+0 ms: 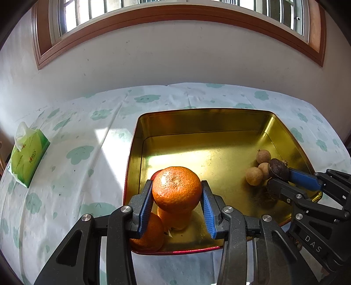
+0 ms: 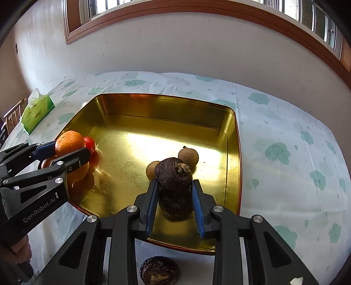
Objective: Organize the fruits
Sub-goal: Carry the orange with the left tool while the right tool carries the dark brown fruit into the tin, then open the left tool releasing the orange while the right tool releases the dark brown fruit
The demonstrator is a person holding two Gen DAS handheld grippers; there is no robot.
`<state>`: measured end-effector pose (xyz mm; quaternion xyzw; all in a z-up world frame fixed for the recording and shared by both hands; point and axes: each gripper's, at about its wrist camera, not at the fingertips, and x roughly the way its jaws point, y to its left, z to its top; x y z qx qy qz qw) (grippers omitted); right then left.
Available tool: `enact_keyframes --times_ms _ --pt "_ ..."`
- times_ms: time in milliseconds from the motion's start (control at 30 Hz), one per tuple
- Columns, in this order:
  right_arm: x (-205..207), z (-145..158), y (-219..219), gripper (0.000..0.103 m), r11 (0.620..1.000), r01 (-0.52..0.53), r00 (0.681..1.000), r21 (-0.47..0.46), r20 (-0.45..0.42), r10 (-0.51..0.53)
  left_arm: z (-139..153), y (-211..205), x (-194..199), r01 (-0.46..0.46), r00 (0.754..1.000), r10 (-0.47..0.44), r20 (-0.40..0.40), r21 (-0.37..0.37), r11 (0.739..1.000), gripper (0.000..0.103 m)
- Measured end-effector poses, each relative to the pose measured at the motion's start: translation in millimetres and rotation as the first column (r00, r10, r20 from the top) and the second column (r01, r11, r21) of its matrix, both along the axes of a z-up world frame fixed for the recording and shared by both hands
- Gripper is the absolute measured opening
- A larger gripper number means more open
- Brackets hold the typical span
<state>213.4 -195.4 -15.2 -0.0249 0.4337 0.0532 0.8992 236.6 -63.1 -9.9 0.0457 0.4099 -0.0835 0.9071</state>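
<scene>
Two grippers, glossy pitted orange (image 1: 176, 189), wrinkled dark fruit (image 2: 173, 174)

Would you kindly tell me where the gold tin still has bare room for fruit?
The tin floor is bare across its middle and far side. Oranges crowd the near-left corner; longans and dark fruit crowd the near-right.

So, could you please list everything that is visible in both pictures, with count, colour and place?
gold tin tray: one, on the tablecloth
oranges: three, orange, tray's left side; one is gripped
red fruit: one, behind the oranges
longans: three, tan, tray's right side
dark brown fruits: three; one gripped, one under it, one outside the tray
tissue box: one, green, far left
tablecloth: white, green clouds
window: brown frame, above
left hand-held gripper: holds an orange
right hand-held gripper: holds a dark fruit
</scene>
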Motion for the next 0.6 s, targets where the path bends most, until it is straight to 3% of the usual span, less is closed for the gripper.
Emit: enact_keyframes --times_ms 267,600 --pt "0.2 1.6 -1.6 0.029 1.0 0.006 1.0 0.011 -0.001 -0.006 0.9 -0.5 -0.4 -0.008 1.0 0.008 -0.009 0.005 1.0 0.045" --pt "-7.7 7.1 -2.0 0.035 1.0 0.011 1.0 0.013 0.019 -0.011 3.6 1.5 -8.1 -0.015 1.0 0.015 -0.006 0.004 1.0 0.057"
